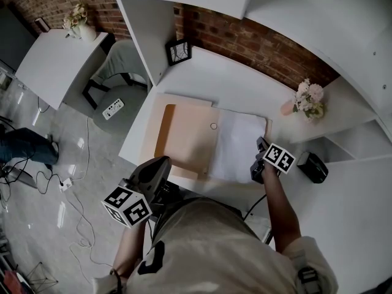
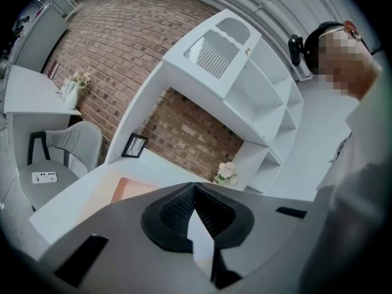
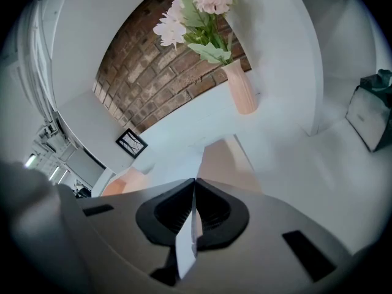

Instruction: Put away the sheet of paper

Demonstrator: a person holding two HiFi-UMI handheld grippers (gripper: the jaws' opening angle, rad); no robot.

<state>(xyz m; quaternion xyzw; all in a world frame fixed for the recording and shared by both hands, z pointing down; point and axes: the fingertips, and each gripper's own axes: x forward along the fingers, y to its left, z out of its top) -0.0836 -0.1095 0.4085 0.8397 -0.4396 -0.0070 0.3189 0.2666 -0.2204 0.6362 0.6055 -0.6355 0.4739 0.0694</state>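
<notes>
tongs together – left gripper (image 2: 195, 187), right gripper (image 3: 194, 182) alike

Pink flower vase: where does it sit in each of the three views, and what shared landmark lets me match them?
Head view: the pink flower vase stands right of centre, at the back of the desk beside the shelves.
Left gripper view: small, near centre, just above the jaws.
Right gripper view: large, top centre.
Shared landmark: the black picture frame, by the brick wall, left of the vase in every view.
</notes>
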